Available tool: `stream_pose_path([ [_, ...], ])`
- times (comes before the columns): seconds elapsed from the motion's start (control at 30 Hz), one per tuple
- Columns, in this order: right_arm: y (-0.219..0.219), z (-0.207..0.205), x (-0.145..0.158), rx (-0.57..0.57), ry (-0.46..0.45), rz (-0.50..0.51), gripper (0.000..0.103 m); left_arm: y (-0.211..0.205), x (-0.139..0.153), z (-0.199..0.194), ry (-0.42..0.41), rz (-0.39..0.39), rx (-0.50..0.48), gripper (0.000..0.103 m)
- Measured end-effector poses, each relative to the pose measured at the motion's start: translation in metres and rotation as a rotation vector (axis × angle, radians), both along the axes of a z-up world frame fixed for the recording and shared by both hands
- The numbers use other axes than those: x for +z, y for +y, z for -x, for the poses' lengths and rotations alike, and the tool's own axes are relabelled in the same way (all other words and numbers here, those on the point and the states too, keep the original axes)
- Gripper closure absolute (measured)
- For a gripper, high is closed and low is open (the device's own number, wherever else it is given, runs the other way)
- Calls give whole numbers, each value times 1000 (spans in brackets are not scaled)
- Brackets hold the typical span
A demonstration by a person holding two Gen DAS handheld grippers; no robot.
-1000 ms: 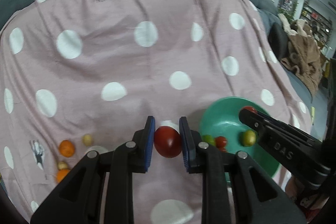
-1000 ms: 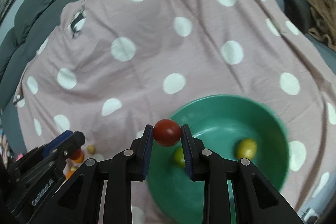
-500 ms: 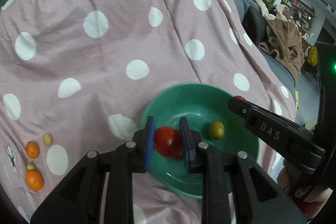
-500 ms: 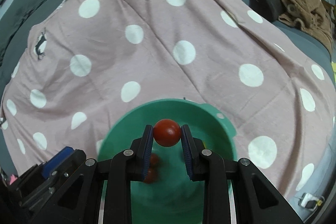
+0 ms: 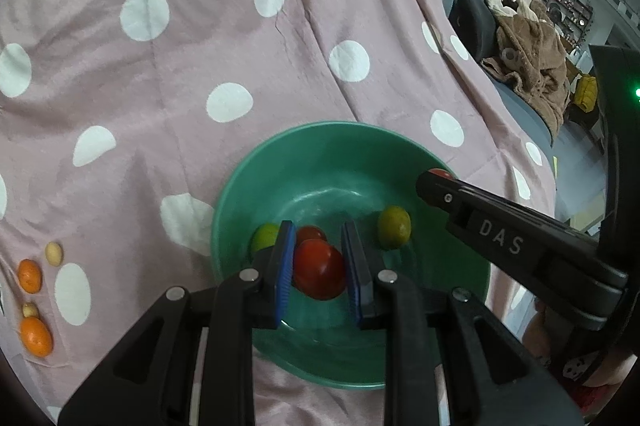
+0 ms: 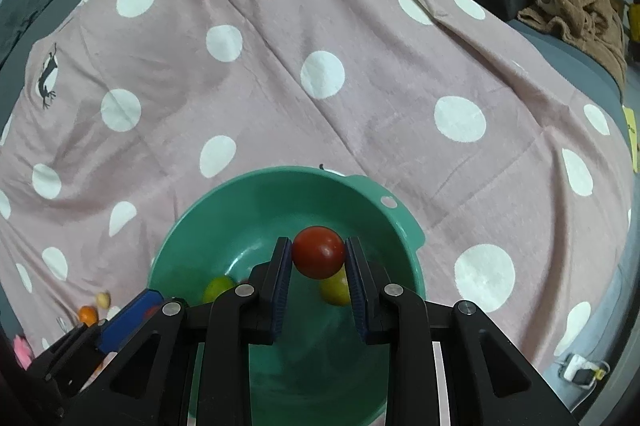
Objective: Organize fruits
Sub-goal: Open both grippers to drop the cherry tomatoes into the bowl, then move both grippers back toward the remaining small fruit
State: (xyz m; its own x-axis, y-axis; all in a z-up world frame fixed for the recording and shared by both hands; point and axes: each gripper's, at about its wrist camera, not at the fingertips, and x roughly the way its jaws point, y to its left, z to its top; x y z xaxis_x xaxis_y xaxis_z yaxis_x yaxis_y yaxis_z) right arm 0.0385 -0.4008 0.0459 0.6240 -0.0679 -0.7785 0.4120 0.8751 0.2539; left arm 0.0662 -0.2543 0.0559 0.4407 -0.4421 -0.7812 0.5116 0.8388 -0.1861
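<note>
A green bowl (image 5: 256, 186) sits on a pink polka-dot blanket; it also shows in the right wrist view (image 6: 192, 226). My left gripper (image 5: 319, 272) is shut on a red tomato (image 5: 320, 270) and holds it over the bowl's inside. My right gripper (image 6: 319, 258) is shut on another red tomato (image 6: 319, 252), also over the bowl; it shows in the left wrist view (image 5: 434, 180) at the bowl's right rim. Inside the bowl lie two yellow-green fruits (image 5: 394, 227) (image 5: 264, 237) and a small red one (image 5: 310, 233).
Two oranges (image 5: 30, 275) (image 5: 37, 336) and two small pale fruits (image 5: 53, 253) lie on the blanket (image 5: 200, 46) at the far left. A brown robe (image 5: 532, 58) lies on the grey sofa at the right.
Both grippers have moved in over the bowl with their tomatoes still held. The bowl now lies nearer and more central under both.
</note>
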Motion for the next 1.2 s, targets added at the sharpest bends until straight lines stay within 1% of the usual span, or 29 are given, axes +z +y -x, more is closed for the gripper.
stream_pose_path([
  [0.13, 1, -1, -2, 1, 14, 16, 74, -2, -4, 0, 12, 2, -6, 79],
  [0.23, 0, 0, -1, -13, 22, 29, 74, -1, -6, 1, 28, 23, -14, 79],
  [0.3, -1, 2, 1, -20, 5, 29, 74, 4, -3, 2, 32, 49, -3, 69],
  [0.33, -2, 4, 3, -22, -5, 27, 67, 8, 0, 4, 29, 61, 6, 61],
  [0.37, -2, 5, 5, -24, -12, 29, 54, 12, 3, 5, 24, 73, 11, 55],
  [0.43, -1, 6, 7, -31, -25, 35, 43, 23, 9, 9, 12, 87, 28, 52],
  [0.53, 4, 6, 12, -22, -48, 40, 43, 46, 14, 13, 4, 101, 74, 50],
  [0.63, 13, 4, 15, -3, -59, 52, 43, 78, 18, 15, 2, 102, 143, 49],
  [0.73, 25, 3, 20, 19, -75, 71, 43, 116, 23, 18, -15, 82, 218, 48],
  [0.87, 48, 0, 26, 78, -104, 95, 43, 172, 25, 21, -39, 18, 347, 48],
  [1.03, 78, -4, 29, 153, -125, 134, 43, 236, 24, 25, -72, -26, 484, 47],
  [1.13, 99, -8, 28, 199, -139, 149, 43, 272, 16, 26, -69, 0, 562, 47],
  [1.2, 113, -11, 27, 236, -154, 143, 43, 293, 8, 23, -41, 4, 616, 47],
])
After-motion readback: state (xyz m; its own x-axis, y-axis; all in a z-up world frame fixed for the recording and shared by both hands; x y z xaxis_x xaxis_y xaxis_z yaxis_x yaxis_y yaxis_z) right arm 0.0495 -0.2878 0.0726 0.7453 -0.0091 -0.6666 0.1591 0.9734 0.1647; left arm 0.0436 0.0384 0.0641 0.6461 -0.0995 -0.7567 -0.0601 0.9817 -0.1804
